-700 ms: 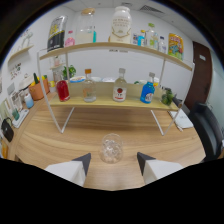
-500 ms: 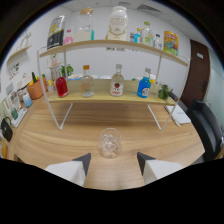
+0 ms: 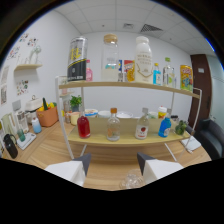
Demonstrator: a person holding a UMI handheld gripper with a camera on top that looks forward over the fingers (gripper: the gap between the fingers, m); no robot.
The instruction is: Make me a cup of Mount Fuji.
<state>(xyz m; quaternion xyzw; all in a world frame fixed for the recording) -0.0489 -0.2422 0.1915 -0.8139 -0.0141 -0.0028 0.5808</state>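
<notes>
far left, mid-frame: orange pot (image 3: 47, 116) with a plant on the wooden counter (image 3: 50, 145). centre: two-tier shelf (image 3: 125, 86). lower tier, left to right: red bottle (image 3: 83, 126), clear bottle with orange cap (image 3: 113, 126), clear bottle with red label (image 3: 142, 128), blue bottle (image 3: 164, 126). upper tier: black-yellow canister (image 3: 76, 60), tall jars, white bottle (image 3: 143, 59). bottom centre: gripper (image 3: 112, 167) released, fingers apart; glass cup (image 3: 131, 179) sits low between them, nearer the right finger, not grasped.

pale wood shelf (image 3: 125, 86), clear glossy glass cup (image 3: 131, 180), matt wood tabletop (image 3: 107, 167), shiny glass bottles (image 3: 113, 126)
</notes>
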